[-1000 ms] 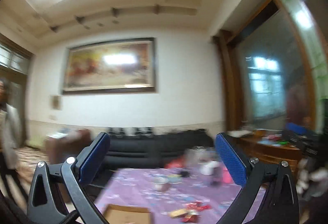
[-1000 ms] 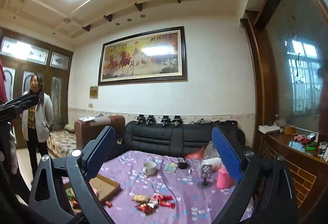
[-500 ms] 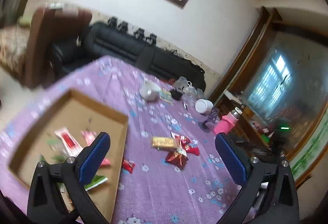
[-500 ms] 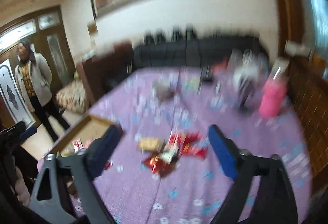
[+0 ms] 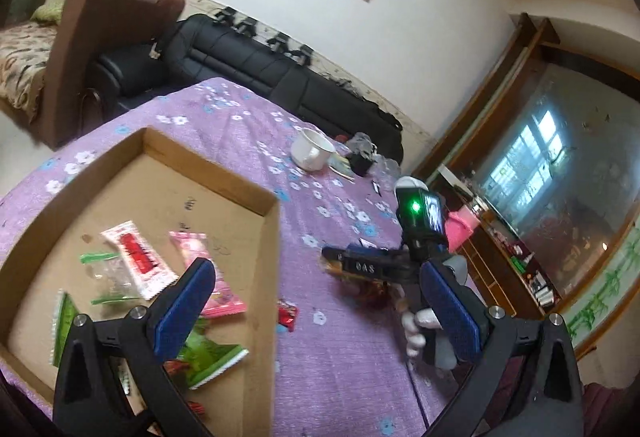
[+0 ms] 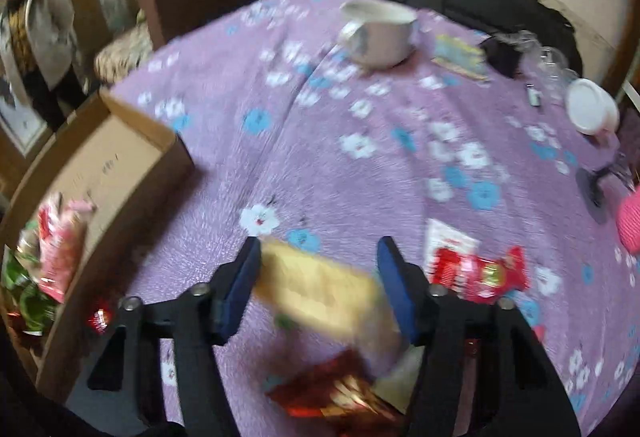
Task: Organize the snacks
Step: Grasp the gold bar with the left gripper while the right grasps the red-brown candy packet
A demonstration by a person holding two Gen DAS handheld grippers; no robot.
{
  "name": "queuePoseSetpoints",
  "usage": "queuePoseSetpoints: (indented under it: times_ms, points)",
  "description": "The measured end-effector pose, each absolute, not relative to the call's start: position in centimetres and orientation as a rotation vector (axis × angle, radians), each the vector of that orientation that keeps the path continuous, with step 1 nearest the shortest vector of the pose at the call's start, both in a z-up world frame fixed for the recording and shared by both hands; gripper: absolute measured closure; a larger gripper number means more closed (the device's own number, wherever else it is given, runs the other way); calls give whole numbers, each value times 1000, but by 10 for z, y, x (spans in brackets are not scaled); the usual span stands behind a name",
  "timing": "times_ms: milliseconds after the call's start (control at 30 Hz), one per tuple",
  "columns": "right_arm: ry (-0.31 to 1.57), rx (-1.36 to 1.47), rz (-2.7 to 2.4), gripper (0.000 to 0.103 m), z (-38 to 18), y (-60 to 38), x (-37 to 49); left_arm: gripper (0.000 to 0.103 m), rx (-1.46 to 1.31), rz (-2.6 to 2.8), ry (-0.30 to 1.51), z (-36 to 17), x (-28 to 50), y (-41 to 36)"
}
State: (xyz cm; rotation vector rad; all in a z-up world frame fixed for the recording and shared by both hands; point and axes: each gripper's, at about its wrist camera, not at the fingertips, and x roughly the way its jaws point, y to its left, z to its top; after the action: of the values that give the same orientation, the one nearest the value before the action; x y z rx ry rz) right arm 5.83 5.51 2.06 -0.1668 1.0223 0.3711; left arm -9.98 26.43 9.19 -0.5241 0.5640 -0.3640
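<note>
A shallow cardboard box (image 5: 264, 253) on the purple flowered table (image 5: 344, 353) holds several snack packets, among them a red-and-white one (image 5: 136, 257) and a pink one (image 5: 204, 269). My left gripper (image 5: 316, 309) is open and empty above the box's right edge. My right gripper (image 6: 316, 289) is open, low over a pile of loose snacks, with a tan packet (image 6: 320, 285) between its jaws. A red packet (image 6: 480, 273) lies to its right and a shiny red one (image 6: 340, 393) below. The box also shows at the left of the right wrist view (image 6: 120, 173).
A white mug (image 6: 380, 33), a white lidded cup (image 6: 592, 113), a pink object (image 6: 632, 221) and a small dark stand (image 6: 596, 189) sit at the table's far side. A small red candy (image 5: 288, 313) lies beside the box. A person (image 6: 36, 33) stands at left. A black sofa (image 5: 280, 73) is behind.
Both grippers have tilted down from the room toward the table. The right gripper has dropped close over the snack pile and narrowed around the tan packet. The left now hovers over the box.
</note>
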Motion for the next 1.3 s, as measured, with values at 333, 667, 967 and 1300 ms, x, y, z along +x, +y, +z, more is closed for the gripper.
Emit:
queuePoseSetpoints:
  times_ms: [333, 667, 967, 1300]
  points:
    - [1151, 94, 692, 60, 27, 18, -25, 1, -506, -379, 529, 92, -117, 250]
    - [918, 153, 440, 44, 52, -64, -54, 6, -389, -319, 822, 64, -105, 184]
    - [941, 62, 359, 44, 24, -12, -20, 14, -344, -316, 895, 59, -105, 167]
    - [946, 120, 398, 65, 14, -33, -43, 15, -218, -310, 940, 49, -78, 129]
